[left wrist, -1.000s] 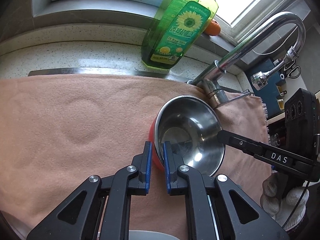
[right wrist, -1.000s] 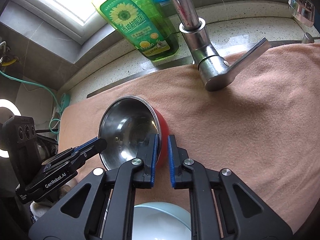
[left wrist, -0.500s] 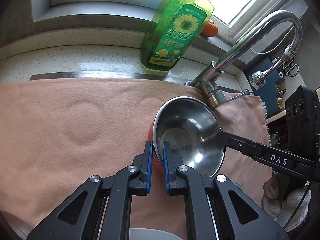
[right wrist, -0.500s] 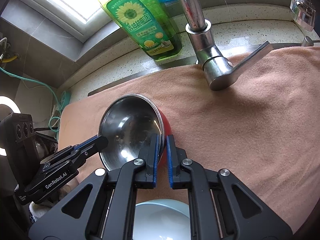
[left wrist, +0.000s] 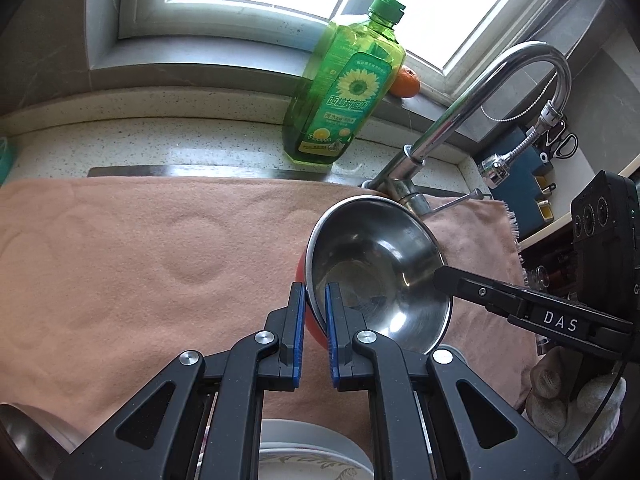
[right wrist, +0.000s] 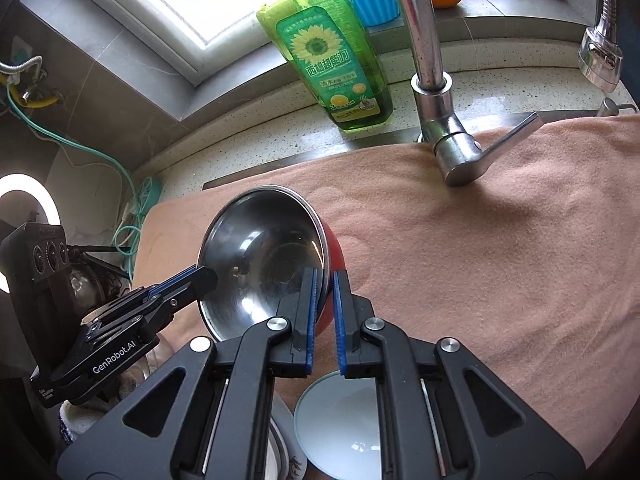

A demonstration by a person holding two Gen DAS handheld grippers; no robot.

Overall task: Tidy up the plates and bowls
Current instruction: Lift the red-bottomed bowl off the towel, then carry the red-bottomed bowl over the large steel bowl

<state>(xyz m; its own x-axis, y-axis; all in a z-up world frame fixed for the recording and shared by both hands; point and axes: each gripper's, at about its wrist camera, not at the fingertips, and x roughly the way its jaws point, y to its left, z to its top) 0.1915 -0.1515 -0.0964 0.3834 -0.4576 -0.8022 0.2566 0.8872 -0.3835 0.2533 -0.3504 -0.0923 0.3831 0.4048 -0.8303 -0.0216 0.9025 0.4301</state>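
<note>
The steel bowl [left wrist: 376,276], both tongs [left wrist: 316,312] [right wrist: 325,304] clamping opposite rims, is risking slipping if either grip loosens.

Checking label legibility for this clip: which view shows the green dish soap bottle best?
The left wrist view: the whole dish soap bottle shows, from pump to base, standing on the counter. In the right wrist view the bottle is cut off at the top edge, though its sunflower label looks larger.
</note>
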